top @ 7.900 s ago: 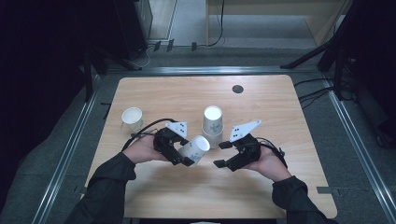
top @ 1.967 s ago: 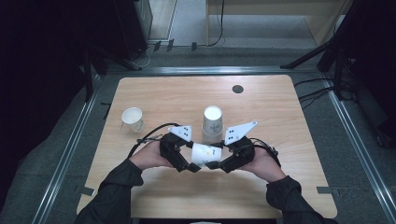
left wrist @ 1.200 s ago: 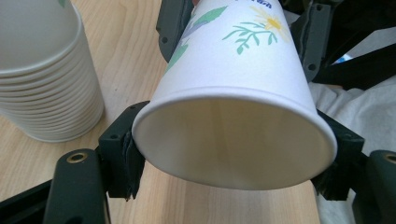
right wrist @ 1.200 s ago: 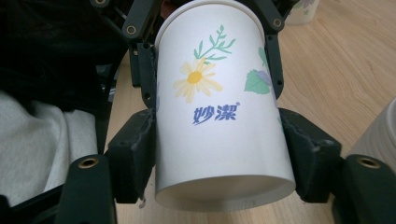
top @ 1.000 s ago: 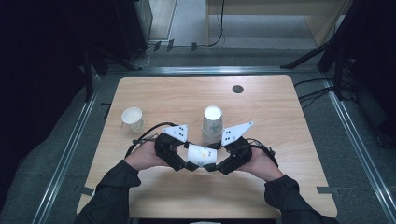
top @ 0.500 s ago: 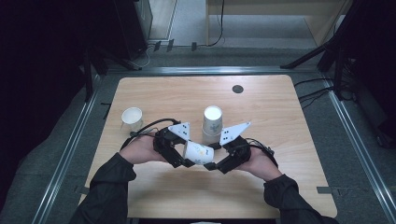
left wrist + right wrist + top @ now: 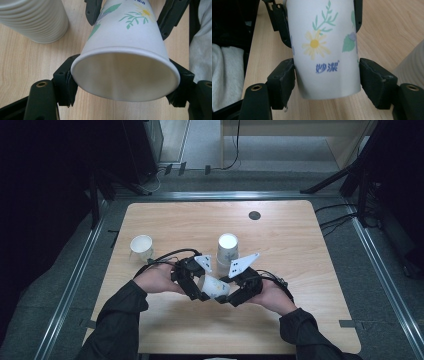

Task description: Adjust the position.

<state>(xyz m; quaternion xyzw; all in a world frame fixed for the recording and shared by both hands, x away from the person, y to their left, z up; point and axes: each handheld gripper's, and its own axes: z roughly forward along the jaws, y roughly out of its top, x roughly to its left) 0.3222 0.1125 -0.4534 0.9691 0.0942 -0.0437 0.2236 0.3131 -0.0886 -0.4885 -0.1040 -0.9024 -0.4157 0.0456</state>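
Note:
A white paper cup (image 7: pixel 214 286) printed with flowers lies on its side just above the wooden table (image 7: pixel 200 225), held between both grippers. My left gripper (image 7: pixel 200 292) is shut on the cup (image 7: pixel 125 37) near its open rim, and the mouth faces the left gripper view. My right gripper (image 7: pixel 228 295) grips the cup (image 7: pixel 324 37) near its base. Its jaws have just been closing, and both pads (image 7: pixel 283 77) now press the cup's sides. In the left gripper view, the right gripper's jaws show beyond the cup.
An upside-down stack of paper cups (image 7: pixel 227 251) stands just behind the grippers, close to the held cup (image 7: pixel 32 20). A single upright cup (image 7: pixel 141 246) sits at the left. A small black disc (image 7: pixel 254 215) lies near the far edge.
The right gripper's jaws have closed in on the cup's base end. The left hand with the cup has shifted slightly; the stack and the single cup have stayed put.

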